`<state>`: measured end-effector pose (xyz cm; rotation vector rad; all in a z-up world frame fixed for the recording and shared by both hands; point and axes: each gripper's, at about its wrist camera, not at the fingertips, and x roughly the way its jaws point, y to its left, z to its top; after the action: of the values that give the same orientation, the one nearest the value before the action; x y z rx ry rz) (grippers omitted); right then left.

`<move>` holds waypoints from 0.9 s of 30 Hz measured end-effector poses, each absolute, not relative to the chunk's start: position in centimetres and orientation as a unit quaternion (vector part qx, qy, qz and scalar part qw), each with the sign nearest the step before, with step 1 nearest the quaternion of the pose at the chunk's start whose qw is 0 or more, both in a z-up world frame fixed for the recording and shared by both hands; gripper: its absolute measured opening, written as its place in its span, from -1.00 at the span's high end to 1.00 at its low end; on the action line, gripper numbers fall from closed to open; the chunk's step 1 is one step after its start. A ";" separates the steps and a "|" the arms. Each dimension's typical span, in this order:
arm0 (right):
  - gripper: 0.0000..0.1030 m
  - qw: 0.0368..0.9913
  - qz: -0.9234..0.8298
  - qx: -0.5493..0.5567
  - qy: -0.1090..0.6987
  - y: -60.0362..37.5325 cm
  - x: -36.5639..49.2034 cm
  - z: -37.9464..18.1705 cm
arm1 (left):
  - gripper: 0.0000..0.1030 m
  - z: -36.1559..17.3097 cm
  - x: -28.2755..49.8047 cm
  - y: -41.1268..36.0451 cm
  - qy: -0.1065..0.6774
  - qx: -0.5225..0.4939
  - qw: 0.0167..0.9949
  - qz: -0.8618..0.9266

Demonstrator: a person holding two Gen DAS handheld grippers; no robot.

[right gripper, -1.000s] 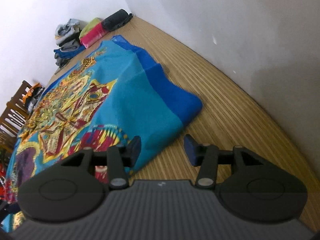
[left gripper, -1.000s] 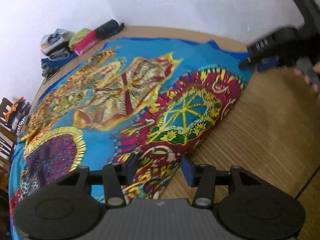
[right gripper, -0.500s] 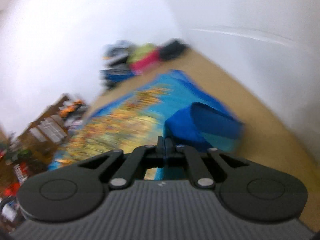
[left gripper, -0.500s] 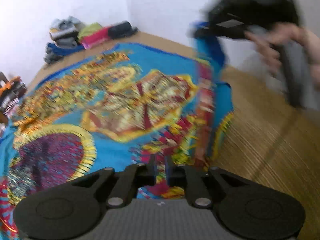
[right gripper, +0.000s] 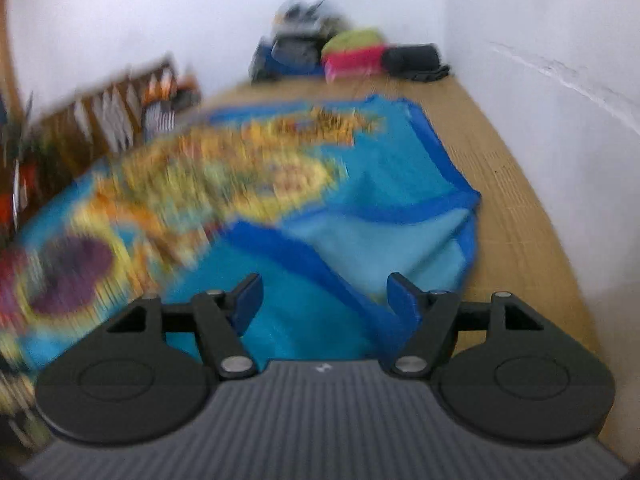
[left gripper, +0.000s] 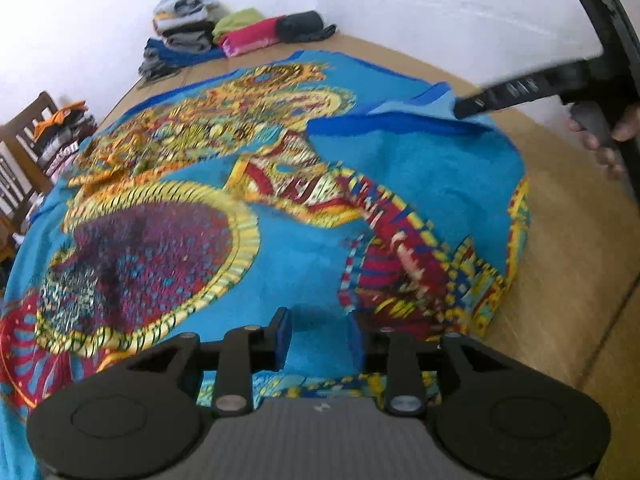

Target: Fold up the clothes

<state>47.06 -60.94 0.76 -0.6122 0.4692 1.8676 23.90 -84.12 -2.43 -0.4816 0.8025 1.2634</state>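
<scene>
On the wooden floor [left gripper: 568,248], a big blue patterned cloth [left gripper: 280,216] lies spread out, its right end folded back over itself so the plain blue underside faces up. The folded edge runs close to the bare floor strip along the white wall [right gripper: 560,100]; that strip looks open all the way to the corner. Far end: a pile of folded clothes [left gripper: 224,36] sits against the wall, apart from the cloth. Left side: a wooden chair [left gripper: 24,148] with clothes stacked on it stands just beside the cloth's edge.

Left gripper [left gripper: 320,340]: jaws apart, nothing between them, hovering low over the near edge of the cloth; contact cannot be told. Right gripper [right gripper: 324,300]: jaws wide apart, empty, over the folded-back blue flap; the right wrist view is motion-blurred, especially on the left. In the left wrist view the right gripper shows at upper right, its tip just at the flap's dark blue border, with a person's hand [left gripper: 600,140] on the handle. No containers in view.
</scene>
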 end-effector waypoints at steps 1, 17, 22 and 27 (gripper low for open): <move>-0.37 0.514 0.790 -0.284 0.175 -60.4 46.8 0.6 | 0.35 -2.7 23.8 -84.0 0.361 -0.225 0.703 0.570; 0.90 0.438 0.814 -0.302 0.232 -60.3 48.8 2.4 | 0.32 -2.1 20.5 -85.5 0.354 -0.242 0.667 0.610; 0.90 0.515 0.786 -0.295 0.171 -67.9 51.7 7.9 | 0.31 -1.9 19.0 -86.2 0.353 -0.251 0.658 0.616; 0.88 0.581 0.644 -0.486 0.104 -71.1 52.3 4.0 | 0.30 -2.4 18.2 -87.0 0.371 -0.251 0.644 0.620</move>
<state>52.31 -71.12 3.98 -1.1355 0.2440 1.5051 18.22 -87.00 -2.43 -0.5704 0.8438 1.4122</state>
